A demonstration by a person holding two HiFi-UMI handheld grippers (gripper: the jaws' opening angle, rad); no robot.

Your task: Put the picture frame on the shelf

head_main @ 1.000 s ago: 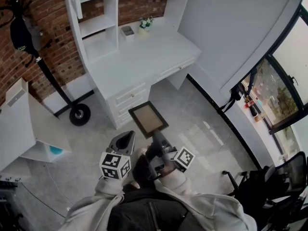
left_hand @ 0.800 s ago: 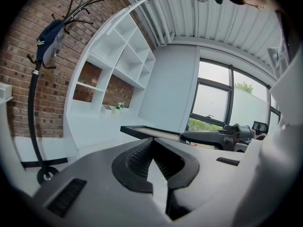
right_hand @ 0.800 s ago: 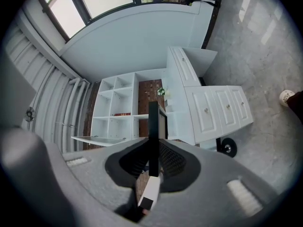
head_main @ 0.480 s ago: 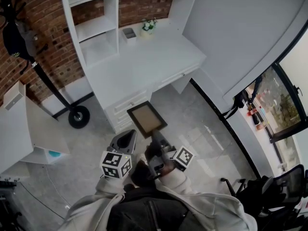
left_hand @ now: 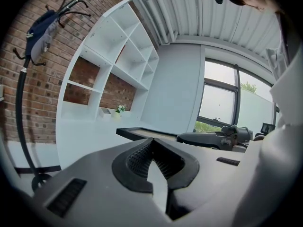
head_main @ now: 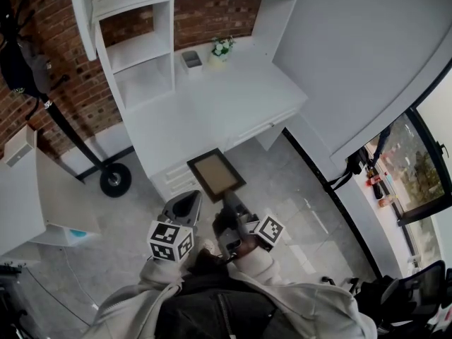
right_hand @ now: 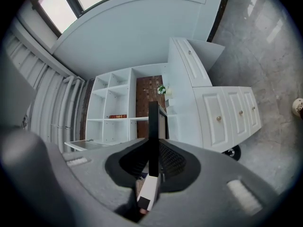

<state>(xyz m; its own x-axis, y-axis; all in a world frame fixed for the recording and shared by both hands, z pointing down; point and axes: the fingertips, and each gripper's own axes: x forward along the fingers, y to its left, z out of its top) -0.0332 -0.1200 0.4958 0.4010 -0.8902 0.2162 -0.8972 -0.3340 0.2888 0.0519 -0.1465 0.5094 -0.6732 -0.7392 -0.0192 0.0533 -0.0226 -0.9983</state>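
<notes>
Picture frame point(head_main: 216, 174) gripped by right claw point(head_main: 229, 202), shelf point(head_main: 134, 51) ahead.
Head view: frame lies flat just beyond the right claw, over the table point(head_main: 233, 97) edge; shelf well apart, up-left. Left gripper view: left claw point(left_hand: 154, 142) closed, empty, frame just to its right. Right gripper view: claw clamped on the frame's near edge; shelf compartments straight ahead.

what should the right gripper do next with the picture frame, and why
Probably carry the picture frame forward over the desk and raise it toward the open shelves. The right gripper is shut on the frame's edge, holding it flat at the desk's front edge, and the shelves stand at the desk's far side, likely beyond reach from here.
</notes>
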